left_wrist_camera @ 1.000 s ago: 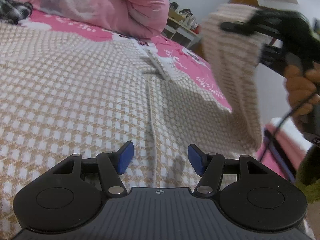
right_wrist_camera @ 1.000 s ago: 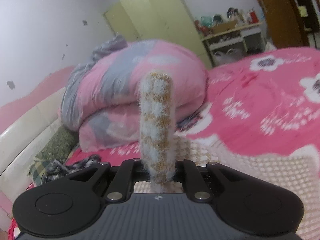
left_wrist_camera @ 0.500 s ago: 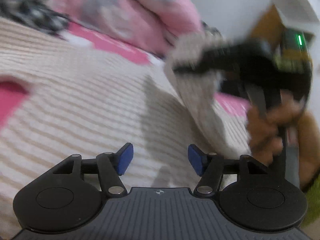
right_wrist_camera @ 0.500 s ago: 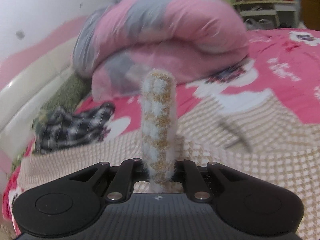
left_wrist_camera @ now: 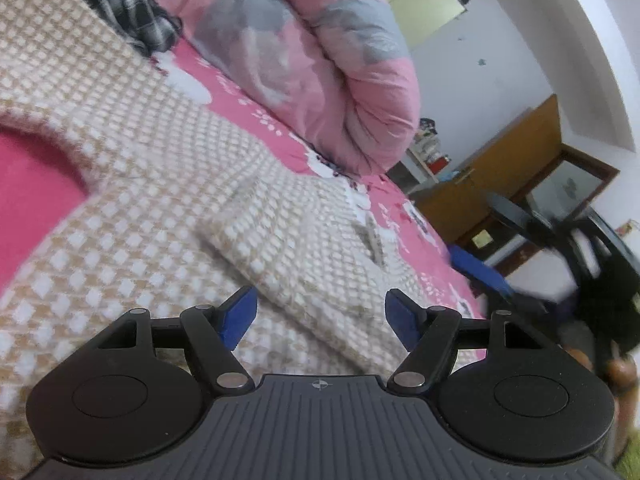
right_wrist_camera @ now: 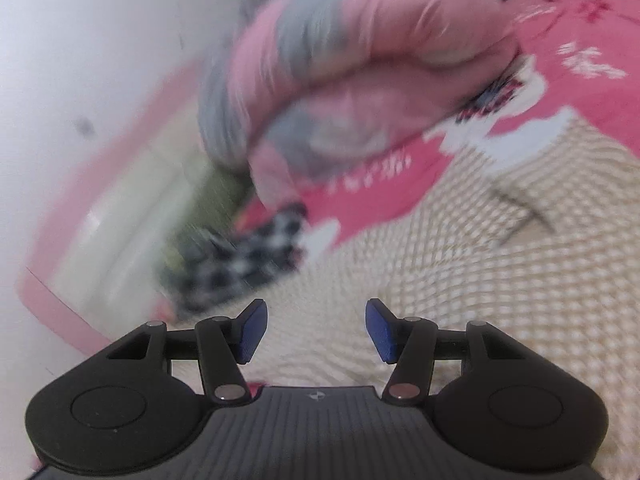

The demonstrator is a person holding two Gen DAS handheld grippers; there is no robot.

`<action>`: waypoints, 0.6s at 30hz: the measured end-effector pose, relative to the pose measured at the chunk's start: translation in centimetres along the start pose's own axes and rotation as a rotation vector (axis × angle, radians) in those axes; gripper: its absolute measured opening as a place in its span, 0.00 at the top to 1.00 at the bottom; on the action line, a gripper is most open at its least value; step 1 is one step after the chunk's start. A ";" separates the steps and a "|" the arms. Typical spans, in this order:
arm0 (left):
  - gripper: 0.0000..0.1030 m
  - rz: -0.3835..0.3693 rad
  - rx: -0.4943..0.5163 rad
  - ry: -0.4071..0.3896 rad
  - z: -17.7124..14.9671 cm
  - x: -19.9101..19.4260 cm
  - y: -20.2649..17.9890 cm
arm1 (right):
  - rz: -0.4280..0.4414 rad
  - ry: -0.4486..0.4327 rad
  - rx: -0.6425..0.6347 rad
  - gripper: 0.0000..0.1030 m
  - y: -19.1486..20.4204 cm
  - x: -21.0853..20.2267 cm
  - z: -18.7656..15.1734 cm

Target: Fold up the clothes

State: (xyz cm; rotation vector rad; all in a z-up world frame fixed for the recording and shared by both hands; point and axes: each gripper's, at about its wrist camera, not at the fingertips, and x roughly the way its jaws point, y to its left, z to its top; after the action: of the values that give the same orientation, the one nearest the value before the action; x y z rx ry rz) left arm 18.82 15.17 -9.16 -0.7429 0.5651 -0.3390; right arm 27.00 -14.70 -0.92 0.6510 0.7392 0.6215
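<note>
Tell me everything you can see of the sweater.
The sweater is a knit in a small tan-and-white check. It lies spread on the pink bedsheet, one sleeve folded across its body. The scooped neckline shows the sheet. Neither gripper touches it; a dark plaid garment lies at its far edge.

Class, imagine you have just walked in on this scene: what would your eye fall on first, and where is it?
First, the big rolled pink and grey quilt at the far side of the bed. Next, the beige-and-white checked knit sweater spread over the pink floral bedsheet, one sleeve folded across it. Both grippers, left and right, hover over it, open and empty.
</note>
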 end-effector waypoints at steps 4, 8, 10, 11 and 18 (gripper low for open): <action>0.31 0.038 0.006 -0.011 0.1 0.8 0.3 | -0.058 -0.196 0.144 0.43 -3.9 -9.6 -1.9; 0.33 0.092 0.039 -0.054 -0.8 1.8 0.3 | -0.221 -0.384 0.295 0.48 -8.8 -17.0 -6.3; 0.36 0.132 0.065 -0.060 -1.0 2.6 0.0 | -0.272 -0.419 0.364 0.56 -11.1 -18.9 -8.0; 0.37 0.148 0.064 -0.065 -0.9 2.8 -0.1 | -0.281 -0.413 0.393 0.61 -11.9 -19.0 -8.7; 0.65 0.315 0.033 -0.093 0.1 4.2 -0.7 | -0.321 -0.333 0.227 0.66 -12.1 -15.8 -10.9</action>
State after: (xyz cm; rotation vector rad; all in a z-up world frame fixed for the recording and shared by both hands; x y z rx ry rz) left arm 22.16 12.71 -10.16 -0.6231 0.5774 -0.0215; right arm 12.78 -30.21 -9.40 0.8005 0.5879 0.1280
